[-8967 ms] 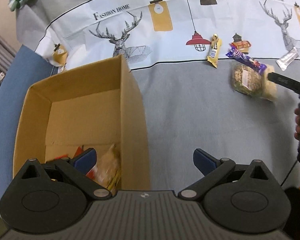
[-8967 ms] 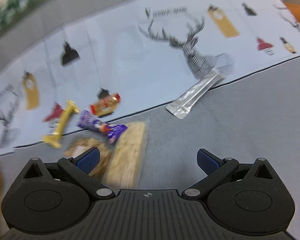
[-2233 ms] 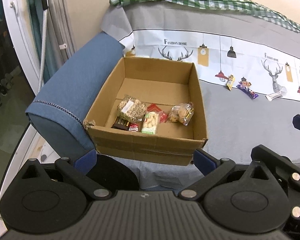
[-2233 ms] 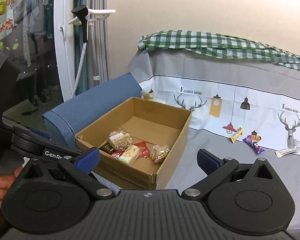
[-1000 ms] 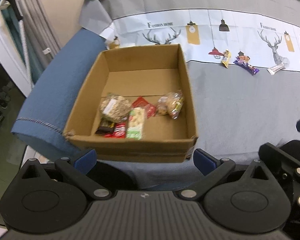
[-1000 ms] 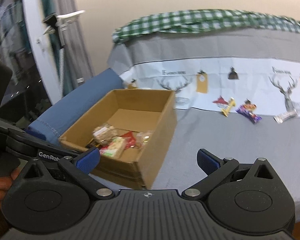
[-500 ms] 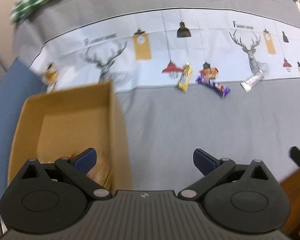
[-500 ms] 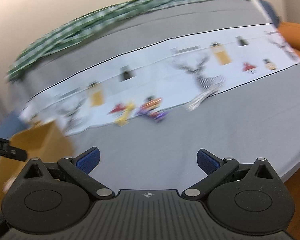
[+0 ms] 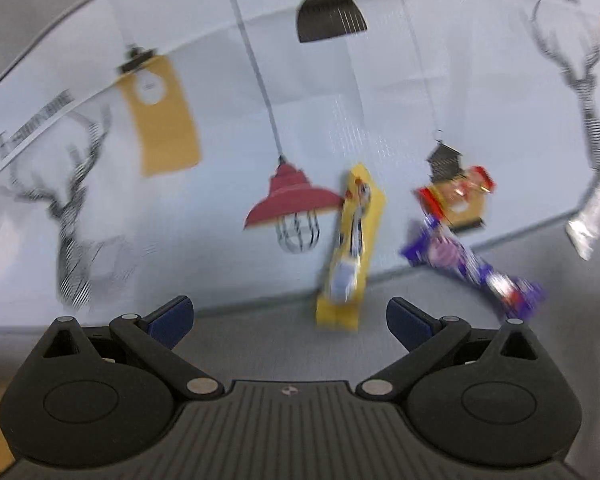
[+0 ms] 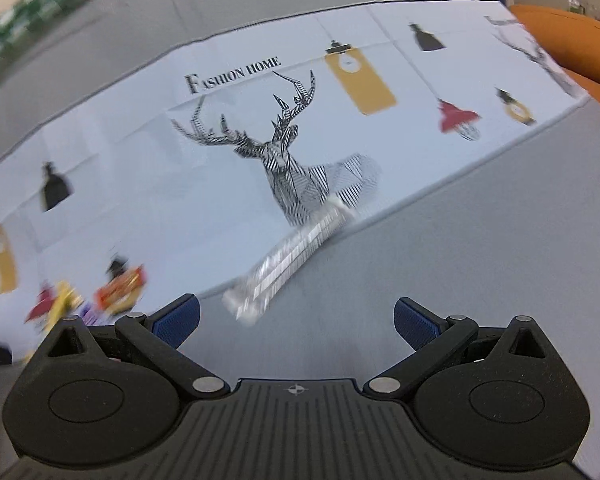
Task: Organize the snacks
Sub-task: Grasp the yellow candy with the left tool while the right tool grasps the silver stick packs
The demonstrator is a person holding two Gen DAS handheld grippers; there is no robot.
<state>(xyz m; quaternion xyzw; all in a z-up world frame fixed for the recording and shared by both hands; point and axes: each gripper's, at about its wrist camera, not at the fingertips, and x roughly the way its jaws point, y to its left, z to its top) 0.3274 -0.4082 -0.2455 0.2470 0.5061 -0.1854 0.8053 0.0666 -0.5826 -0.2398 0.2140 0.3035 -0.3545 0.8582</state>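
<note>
Left gripper (image 9: pixel 288 312) fingers spread, empty, yellow bar (image 9: pixel 352 248) at 1 o'clock; right gripper (image 10: pixel 296 318) likewise, silver packet (image 10: pixel 288 260) at 12. Best straddled each wrapper's narrow width, pressing low against the cloth.

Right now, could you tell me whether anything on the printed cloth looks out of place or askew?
Four wrapped snacks lie loose on the cloth, none lined up: a yellow bar, a purple bar slanted beside it, a small red-and-orange packet just behind that, and a long silver packet lying diagonally across the grey border. Nothing looks spilled or torn, though blur hides detail.
</note>
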